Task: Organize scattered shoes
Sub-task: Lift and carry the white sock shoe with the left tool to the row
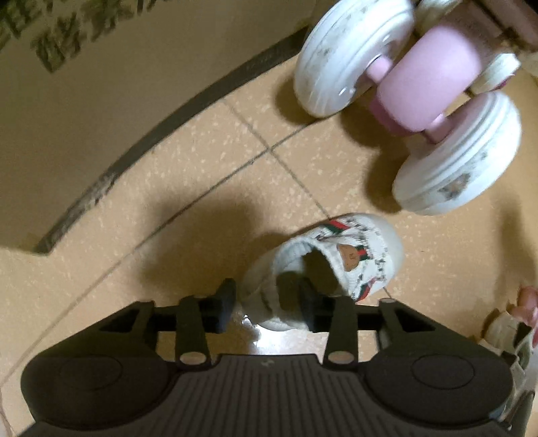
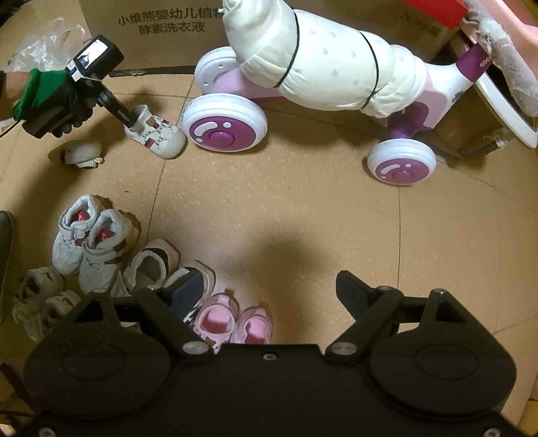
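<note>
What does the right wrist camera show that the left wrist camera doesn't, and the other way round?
Right wrist only: the lined-up white sneakers, pink shoes, a cardboard box, and the open right gripper. Left wrist only: one finger of the left gripper inside the heel opening. Both: the white patterned shoe being gripped and the ride-on toy.

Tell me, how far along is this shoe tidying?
Partly done. Several pairs, like the pink pair and the white high-tops, already sit together on the floor. In hand: the left gripper straddles the heel of a white patterned shoe. Left: its apparent mate lies tipped over. The right gripper is open, empty.
</note>
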`<state>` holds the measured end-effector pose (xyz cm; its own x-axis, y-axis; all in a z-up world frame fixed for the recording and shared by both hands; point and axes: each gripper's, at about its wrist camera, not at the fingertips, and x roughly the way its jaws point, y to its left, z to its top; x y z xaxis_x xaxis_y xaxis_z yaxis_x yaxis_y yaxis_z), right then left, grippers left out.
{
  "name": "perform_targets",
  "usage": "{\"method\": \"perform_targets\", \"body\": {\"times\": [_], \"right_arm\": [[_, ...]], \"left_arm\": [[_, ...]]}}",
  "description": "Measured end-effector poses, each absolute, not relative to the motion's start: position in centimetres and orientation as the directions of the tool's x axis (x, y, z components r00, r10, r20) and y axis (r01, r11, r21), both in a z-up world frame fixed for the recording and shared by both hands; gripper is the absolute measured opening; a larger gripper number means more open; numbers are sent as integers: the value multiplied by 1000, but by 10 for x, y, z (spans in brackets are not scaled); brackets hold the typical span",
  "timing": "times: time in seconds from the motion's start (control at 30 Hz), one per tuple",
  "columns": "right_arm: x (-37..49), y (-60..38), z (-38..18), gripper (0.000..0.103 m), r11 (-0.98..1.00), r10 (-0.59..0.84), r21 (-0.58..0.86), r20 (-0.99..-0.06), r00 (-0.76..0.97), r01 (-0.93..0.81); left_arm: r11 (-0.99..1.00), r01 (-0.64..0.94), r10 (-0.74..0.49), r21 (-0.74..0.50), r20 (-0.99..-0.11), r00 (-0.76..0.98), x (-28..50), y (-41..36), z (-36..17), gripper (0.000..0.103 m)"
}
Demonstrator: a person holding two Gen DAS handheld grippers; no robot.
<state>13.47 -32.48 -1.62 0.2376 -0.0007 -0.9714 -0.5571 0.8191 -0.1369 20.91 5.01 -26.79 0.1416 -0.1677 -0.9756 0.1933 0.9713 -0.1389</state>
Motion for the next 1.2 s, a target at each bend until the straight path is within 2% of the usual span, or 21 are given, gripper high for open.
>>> {"method": "perform_targets", "body": {"times": [0.03, 0.07, 0.17, 0.3, 0.5, 0.7, 1.07, 1.2], "right_arm": [[134, -326, -16, 87, 820, 0, -137, -971, 240, -556], [133, -327, -14, 87, 821, 1, -138, -970, 243, -554], [131, -330, -7, 87, 825, 7, -143, -965, 261, -547], [125, -335, 6, 87, 826, 11, -158, -955, 295, -540], [100, -340, 29, 87, 805, -2, -200, -942, 335, -559], [74, -369, 55, 87, 831, 18, -185, -934, 357, -525], [46, -408, 85, 87, 857, 8, -220, -898, 440, -465], [47, -410, 85, 87, 849, 6, -230, -895, 446, -475]], "left_arm": [[970, 201, -171, -140, -975, 143, 208, 51, -269, 25], [966, 221, -168, -133, -975, 147, 208, 51, -267, 20], [951, 276, -188, -141, -970, 152, 209, 54, -253, 18], [921, 365, -203, -136, -967, 153, 201, 51, -224, 17], [835, 531, -242, -146, -963, 115, 150, -5, -186, 17], [718, 678, -274, -156, -959, 70, 100, -62, -149, 17], [445, 861, -357, -246, -931, -82, -13, -227, -162, 17], [358, 901, -332, -244, -935, -122, -44, -277, -186, 17]]}}
